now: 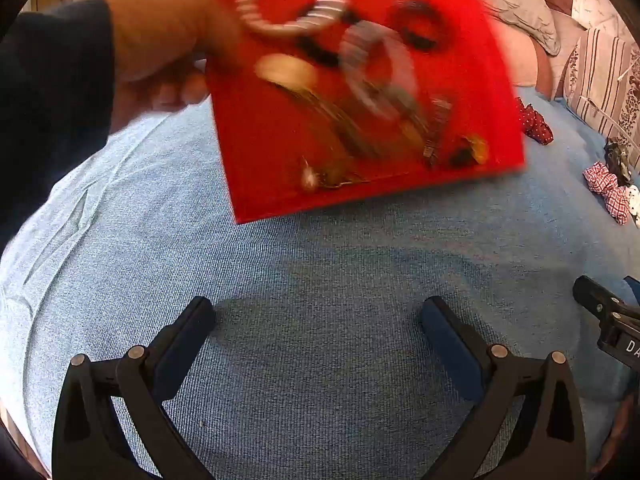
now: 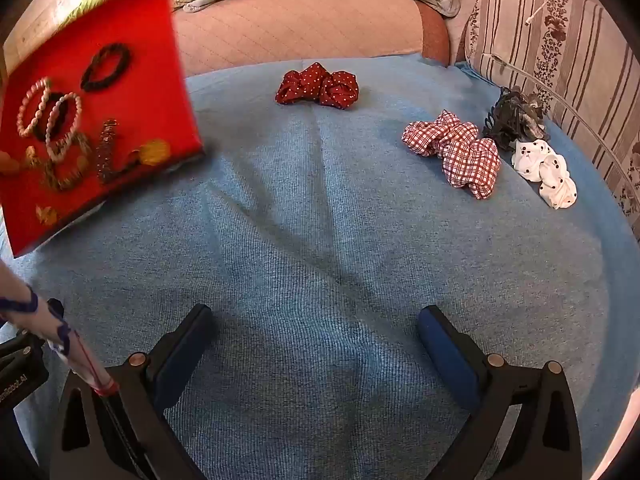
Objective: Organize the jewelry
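Note:
A red tray (image 1: 264,184) with several bracelets and gold pieces is held tilted above the blue bedspread (image 1: 320,280) by a bare hand (image 1: 160,48) at its left edge; it is motion-blurred. A white beaded bracelet (image 1: 292,4) lies at its top. The tray also shows at the left in the right wrist view (image 2: 160,40), with a black bracelet (image 2: 106,67) and white bracelets (image 2: 64,126). My left gripper (image 1: 318,320) is open and empty over the bedspread, short of the tray. My right gripper (image 2: 316,324) is open and empty.
On the bedspread (image 2: 320,220) lie a dark red dotted scrunchie (image 2: 318,86), a red checked scrunchie (image 2: 456,152), a white dotted scrunchie (image 2: 546,174) and a black hair claw (image 2: 512,118). Pillows (image 2: 540,40) and a pink cushion edge (image 2: 300,28) stand behind.

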`<state>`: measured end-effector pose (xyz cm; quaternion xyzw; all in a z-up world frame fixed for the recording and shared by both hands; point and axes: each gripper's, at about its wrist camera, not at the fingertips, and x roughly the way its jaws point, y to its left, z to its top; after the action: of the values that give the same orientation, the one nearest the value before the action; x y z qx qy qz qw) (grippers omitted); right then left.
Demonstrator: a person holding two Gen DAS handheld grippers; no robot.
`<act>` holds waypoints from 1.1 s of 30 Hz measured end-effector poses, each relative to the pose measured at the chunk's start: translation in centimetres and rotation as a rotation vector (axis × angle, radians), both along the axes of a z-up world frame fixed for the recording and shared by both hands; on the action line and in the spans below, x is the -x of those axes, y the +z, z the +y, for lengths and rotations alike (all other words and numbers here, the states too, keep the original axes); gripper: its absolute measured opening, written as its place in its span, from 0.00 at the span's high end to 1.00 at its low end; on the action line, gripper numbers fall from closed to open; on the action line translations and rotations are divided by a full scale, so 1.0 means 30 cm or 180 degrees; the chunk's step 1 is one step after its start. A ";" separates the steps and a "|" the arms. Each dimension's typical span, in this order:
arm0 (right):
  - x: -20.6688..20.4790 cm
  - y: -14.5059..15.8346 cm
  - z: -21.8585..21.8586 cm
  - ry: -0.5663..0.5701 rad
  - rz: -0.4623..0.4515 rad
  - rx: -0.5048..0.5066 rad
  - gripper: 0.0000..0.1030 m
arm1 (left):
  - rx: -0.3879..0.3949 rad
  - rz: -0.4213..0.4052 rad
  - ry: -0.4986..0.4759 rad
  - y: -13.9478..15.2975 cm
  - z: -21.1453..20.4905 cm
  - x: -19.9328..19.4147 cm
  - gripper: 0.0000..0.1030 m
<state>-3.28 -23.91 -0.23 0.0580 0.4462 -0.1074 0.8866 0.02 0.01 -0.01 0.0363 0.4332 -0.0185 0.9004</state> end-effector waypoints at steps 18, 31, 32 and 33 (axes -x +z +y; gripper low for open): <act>0.000 0.003 0.008 0.0003 0.0020 0.0015 0.00 | -0.0025 -0.0008 -0.0001 -0.007 -0.003 0.001 0.00; 0.001 0.004 0.012 -0.0020 0.0022 0.0063 0.00 | -0.0020 -0.0004 0.0000 -0.006 0.005 -0.001 0.00; 0.001 0.003 0.012 -0.0021 0.0021 0.0060 0.00 | -0.0019 -0.0012 0.0002 -0.006 0.003 0.007 0.00; 0.002 0.004 0.011 -0.0021 0.0017 0.0055 0.00 | -0.0020 -0.0009 0.0002 -0.005 0.004 0.007 0.00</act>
<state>-3.33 -23.59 -0.12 0.0516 0.4474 -0.1144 0.8855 -0.18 0.14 -0.16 0.0391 0.4320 -0.0168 0.9009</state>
